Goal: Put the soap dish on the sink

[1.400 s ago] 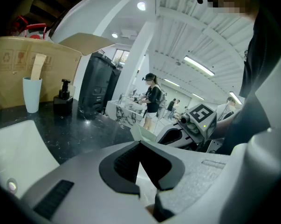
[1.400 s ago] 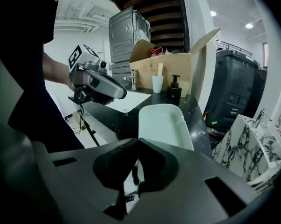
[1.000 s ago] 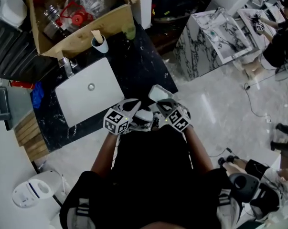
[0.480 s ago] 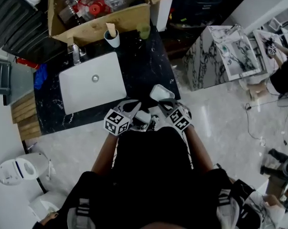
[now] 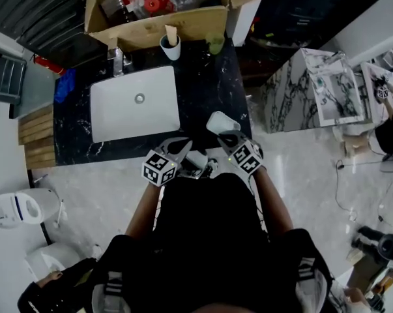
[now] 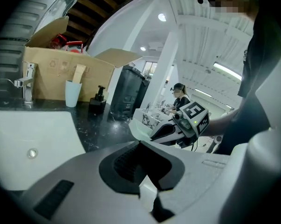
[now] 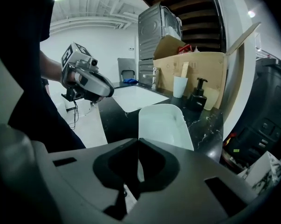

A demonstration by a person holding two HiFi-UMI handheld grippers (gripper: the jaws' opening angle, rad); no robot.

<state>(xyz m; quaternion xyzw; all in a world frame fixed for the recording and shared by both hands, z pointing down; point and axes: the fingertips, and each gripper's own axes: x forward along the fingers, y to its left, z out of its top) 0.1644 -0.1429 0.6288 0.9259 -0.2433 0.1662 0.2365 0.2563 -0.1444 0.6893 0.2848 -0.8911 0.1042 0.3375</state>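
Soap dish (image 5: 221, 120), white and oblong, sits right of the sink (image 5: 136, 103), over the front right corner of the black marbled countertop (image 5: 203, 87); whether it rests on the stone or hangs just above it cannot be told. The right gripper (image 7: 138, 143) has its jaws pressed together on the dish's near rim. The left gripper (image 6: 141, 143) is closed on nothing, in front of the sink's front right corner. There is one white rectangular sink. Behind it stand one faucet (image 5: 118, 60), one pale cup (image 5: 171, 46), one black pump bottle (image 7: 196, 95) and one open cardboard box (image 5: 158, 19). A strip of bare countertop lies between the sink's right edge and the dish, wider toward the back. The counter's right edge runs just beyond the dish and its front edge just below it. Pale polished floor (image 5: 105, 181) spreads in front of the sink, and a marble-patterned unit (image 5: 294, 100) stands well apart to its right.
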